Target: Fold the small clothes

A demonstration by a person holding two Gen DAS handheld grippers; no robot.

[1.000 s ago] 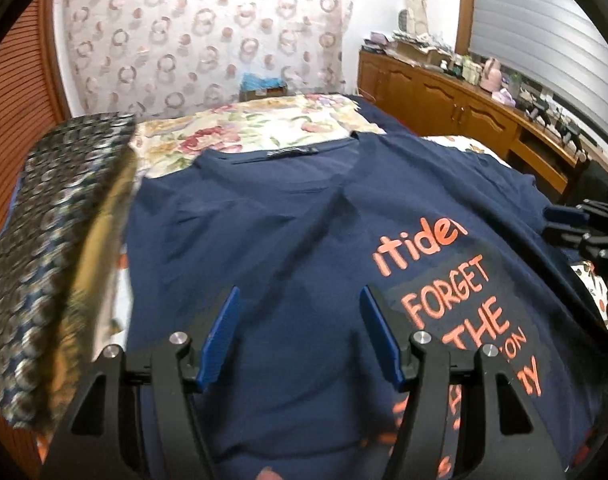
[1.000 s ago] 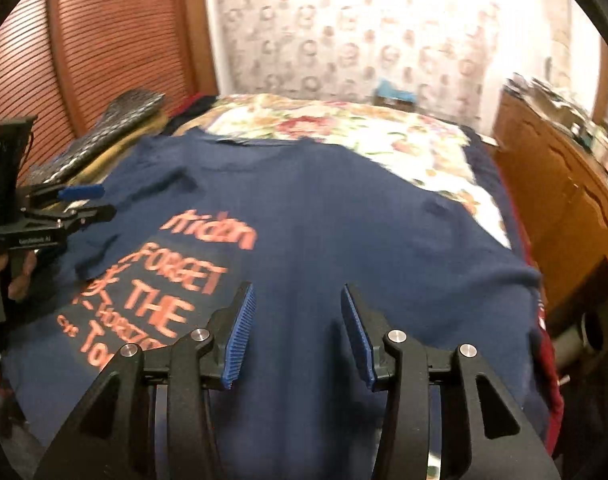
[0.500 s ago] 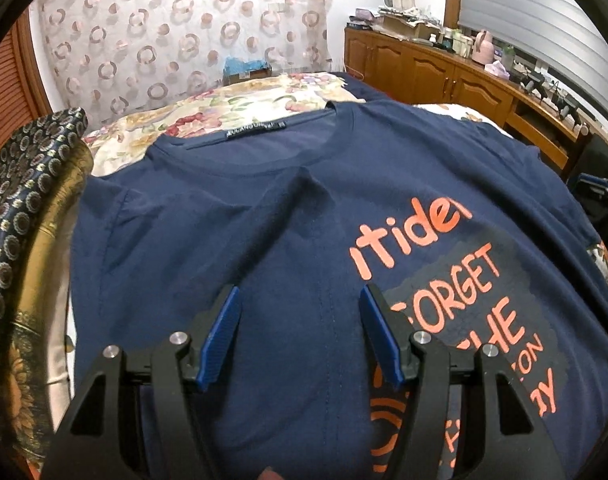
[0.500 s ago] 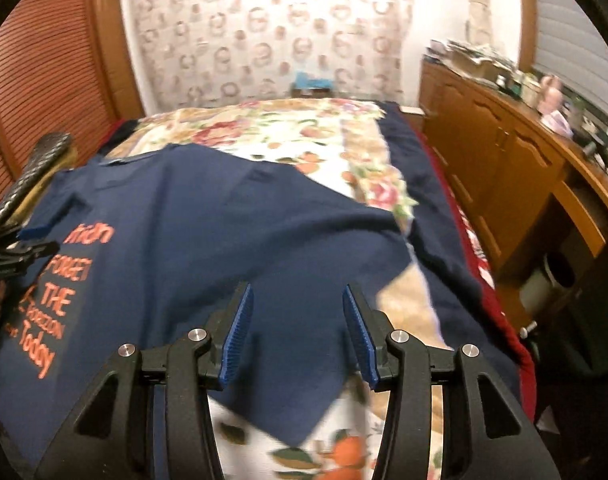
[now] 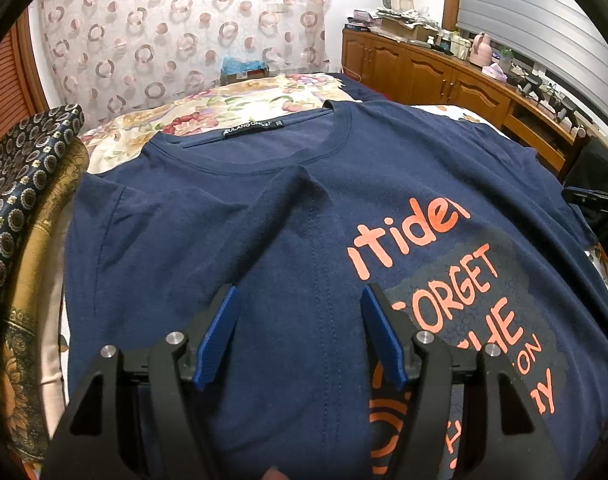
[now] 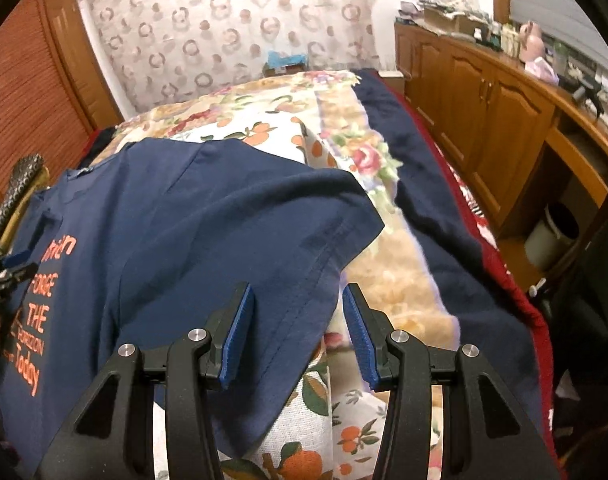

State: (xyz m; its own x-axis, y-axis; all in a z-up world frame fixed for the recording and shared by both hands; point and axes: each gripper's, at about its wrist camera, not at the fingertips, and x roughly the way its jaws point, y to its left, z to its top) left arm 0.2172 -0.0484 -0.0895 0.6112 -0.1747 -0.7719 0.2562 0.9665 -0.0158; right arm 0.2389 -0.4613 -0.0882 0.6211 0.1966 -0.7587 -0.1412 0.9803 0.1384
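Observation:
A navy T-shirt (image 5: 264, 248) with orange lettering lies face up on the bed, its collar at the far end. Its left sleeve is folded in over the chest, leaving a ridge below the collar. My left gripper (image 5: 299, 300) hovers open over the chest, beside the print, with nothing between its blue pads. In the right wrist view the shirt's right sleeve (image 6: 304, 240) spreads onto the floral cover. My right gripper (image 6: 297, 296) stands open over the sleeve's hem; the cloth lies under the jaws, unpinched. The left gripper (image 6: 8, 276) shows at that view's left edge.
A floral bedspread (image 6: 264, 128) covers the bed, with a dark blue blanket (image 6: 436, 216) along its right side. Folded patterned fabrics (image 5: 20, 200) are stacked left of the shirt. A cluttered wooden cabinet (image 5: 444, 76) runs along the right wall, with a bin (image 6: 552, 236) below it.
My right gripper has swung to the right, from over the shirt's middle to its right sleeve hem. The left gripper shifted slightly over the chest, then held still. Both stayed open.

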